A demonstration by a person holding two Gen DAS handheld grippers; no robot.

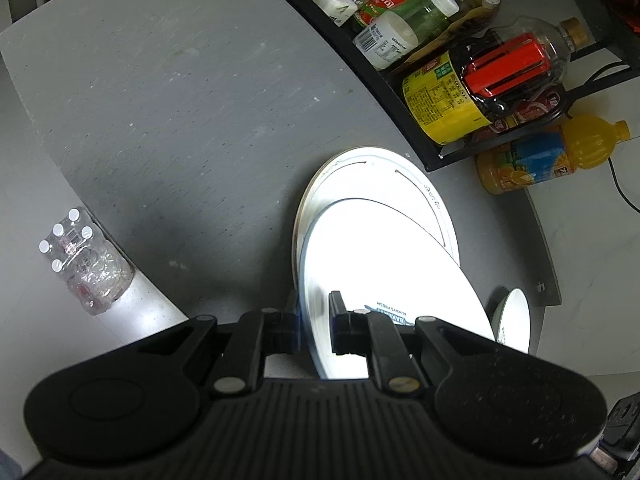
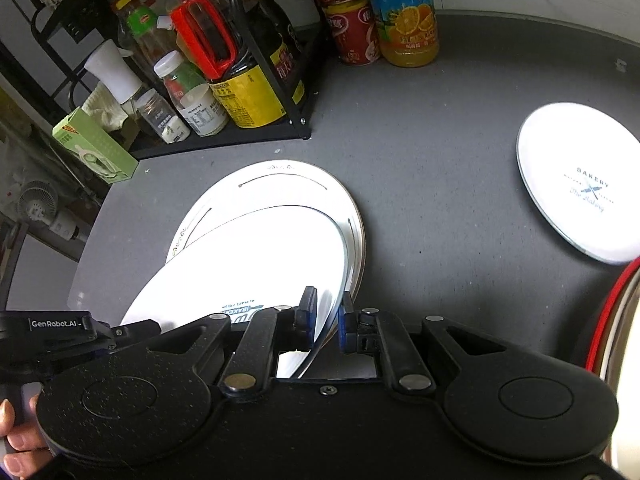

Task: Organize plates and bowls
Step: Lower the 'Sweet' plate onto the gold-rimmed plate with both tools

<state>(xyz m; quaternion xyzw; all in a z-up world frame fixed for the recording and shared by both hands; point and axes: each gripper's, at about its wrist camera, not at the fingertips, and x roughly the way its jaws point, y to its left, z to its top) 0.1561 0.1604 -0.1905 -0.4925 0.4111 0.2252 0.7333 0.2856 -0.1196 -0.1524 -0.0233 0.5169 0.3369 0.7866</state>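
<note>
Gripping white plate (image 1: 384, 256) between both tongs.

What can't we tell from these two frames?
- Held plate: centre blown out in both wrist views; print partly hidden by the fingers.
- Whether it touches the larger plate below: contact edge lost in glare.
- Bowl: left wrist view, mostly behind the held plate.
- Red-rimmed item: cut by the right wrist view's right edge.
- Bottle labels in the rack: too small.
</note>
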